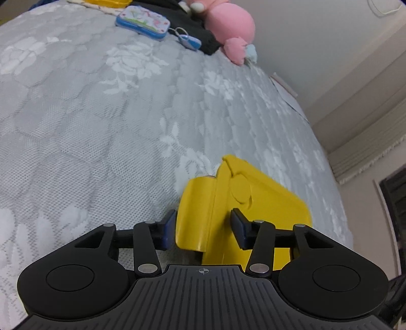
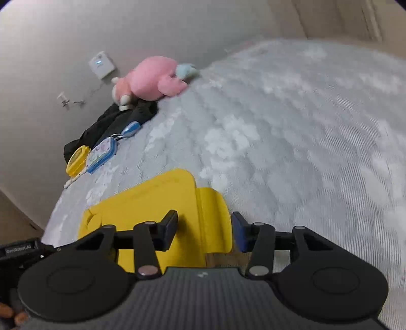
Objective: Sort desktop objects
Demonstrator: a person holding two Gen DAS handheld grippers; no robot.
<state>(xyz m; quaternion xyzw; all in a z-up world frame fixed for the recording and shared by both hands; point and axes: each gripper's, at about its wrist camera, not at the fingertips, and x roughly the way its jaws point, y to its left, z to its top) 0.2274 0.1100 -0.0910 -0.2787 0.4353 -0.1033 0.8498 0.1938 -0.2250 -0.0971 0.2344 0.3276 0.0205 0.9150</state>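
A yellow folding stand lies on the grey lace tablecloth. My left gripper is open, its fingers on either side of the stand's folded flap. In the right wrist view the same yellow stand lies under my right gripper, which is open with its fingers astride the stand's flap end. At the far edge lie a blue patterned tin, a blue keyring tag, a pink plush toy and a small yellow case.
A black cloth lies under the plush toy and beside the tin. The table ends at the wall behind them. A white wall box and a cable hang on the wall.
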